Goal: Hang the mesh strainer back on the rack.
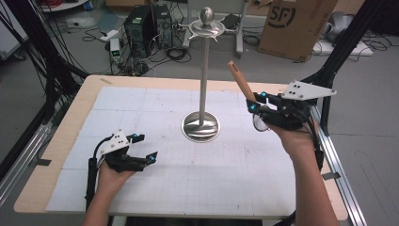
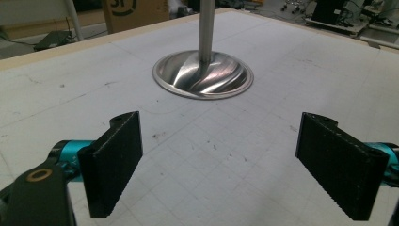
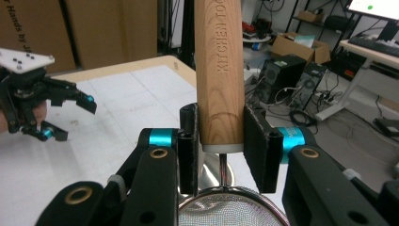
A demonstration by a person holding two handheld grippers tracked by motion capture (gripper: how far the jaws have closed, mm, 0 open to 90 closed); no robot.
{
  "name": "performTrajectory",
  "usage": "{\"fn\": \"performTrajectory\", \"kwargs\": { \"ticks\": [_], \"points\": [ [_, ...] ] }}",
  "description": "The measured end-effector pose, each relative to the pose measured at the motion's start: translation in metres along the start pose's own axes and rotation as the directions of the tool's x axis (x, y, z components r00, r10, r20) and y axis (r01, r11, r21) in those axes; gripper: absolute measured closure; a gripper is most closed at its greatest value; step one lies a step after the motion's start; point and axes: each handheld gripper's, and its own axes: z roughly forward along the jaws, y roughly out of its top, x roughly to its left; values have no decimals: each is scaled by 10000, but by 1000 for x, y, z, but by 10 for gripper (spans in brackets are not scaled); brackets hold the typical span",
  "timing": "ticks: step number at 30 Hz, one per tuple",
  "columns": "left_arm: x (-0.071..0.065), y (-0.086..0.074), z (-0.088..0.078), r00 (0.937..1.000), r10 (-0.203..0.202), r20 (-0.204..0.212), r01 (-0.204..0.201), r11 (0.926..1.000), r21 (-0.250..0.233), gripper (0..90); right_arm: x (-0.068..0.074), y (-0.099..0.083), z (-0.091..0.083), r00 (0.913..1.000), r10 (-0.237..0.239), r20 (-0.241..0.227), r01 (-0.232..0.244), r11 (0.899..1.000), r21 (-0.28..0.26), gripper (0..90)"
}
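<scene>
Above the right side of the table (image 1: 70, 136), the right gripper (image 1: 258, 104) pinches the wooden handle of a small sieve (image 3: 219, 70), its jaws pressed against both sides. The handle points up, and the mesh bowl hangs just below the jaws. The metal stand (image 1: 202, 70) rises mid-table, apart from the sieve. The left gripper (image 1: 143, 149) rests low near the front left, jaws spread wide and empty.

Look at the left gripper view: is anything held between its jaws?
No. The left gripper has its jaws wide apart, with just bare table between them.
</scene>
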Motion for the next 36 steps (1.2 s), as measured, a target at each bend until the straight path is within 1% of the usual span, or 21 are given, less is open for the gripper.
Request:
{"fn": "performTrajectory", "kwargs": {
  "ticks": [2,3,7,9,11,12,17,21,22,23,25,27,28,30,31,32,34,36],
  "points": [
    [0,0,0,10000,3,16,-3,10000,-21,157,-2,3,0,10000,5,16,-5,9999,-111,686],
    [0,0,0,10000,-21,16,21,10000,-26,157,-4,6,-1,9999,131,11,-130,9997,-213,686],
    [0,0,0,10000,15,25,-15,10000,-15,157,-12,14,-1,9996,264,-21,-264,9986,-452,686],
    [0,0,0,10000,2,35,-2,10000,-6,157,-16,18,-1,9997,241,9,-240,9985,-501,686],
    [0,0,0,10000,-46,-6,46,10000,-15,157,-20,23,-2,9995,318,4,-317,9979,-559,686],
    [0,0,0,10000,-36,6,36,10000,-19,157,-22,25,-1,9996,270,28,-268,9977,-621,686],
    [0,0,0,10000,-13,8,13,10000,12,157,-29,35,2,9995,319,-27,-320,9977,-600,686],
    [0,0,-1,10000,-26,-17,26,10000,-4,157,-37,41,7,9998,146,-101,-150,9993,-355,686],
    [1,0,-1,10000,29,-34,-29,10000,9,157,-39,43,8,9998,158,-115,-162,9993,-347,686],
    [1,0,-1,10000,3,-26,-3,10000,6,157,-40,44,9,9998,126,-134,-130,9993,-342,687],
    [1,0,-1,10000,41,-56,-41,10000,21,157,-41,48,9,9998,182,-103,-185,9995,-267,686],
    [1,0,-1,10000,6,-38,-6,10000,24,157,-42,51,11,9999,58,-134,-63,9993,-374,686],
    [1,0,-1,10000,39,-57,-39,10000,26,157,-42,52,11,9999,122,-93,-125,9994,-318,687],
    [1,0,-1,10000,19,-42,-19,10000,9,157,-44,53,13,10000,30,-65,-32,9995,-313,686],
    [1,0,-1,10000,6,-30,-6,10000,11,157,-46,54,14,9999,118,-20,-118,9997,-219,686],
    [1,0,-1,10000,17,-35,-17,10000,-8,157,-48,54,14,10000,58,18,-58,9997,-238,686],
    [1,0,-1,10000,0,-31,0,10000,-25,157,-49,55,14,9997,223,29,-222,9994,-257,687],
    [1,0,-1,10000,-13,-56,13,10000,0,157,-51,57,15,9998,175,17,-175,9994,-297,687]
  ]
}}
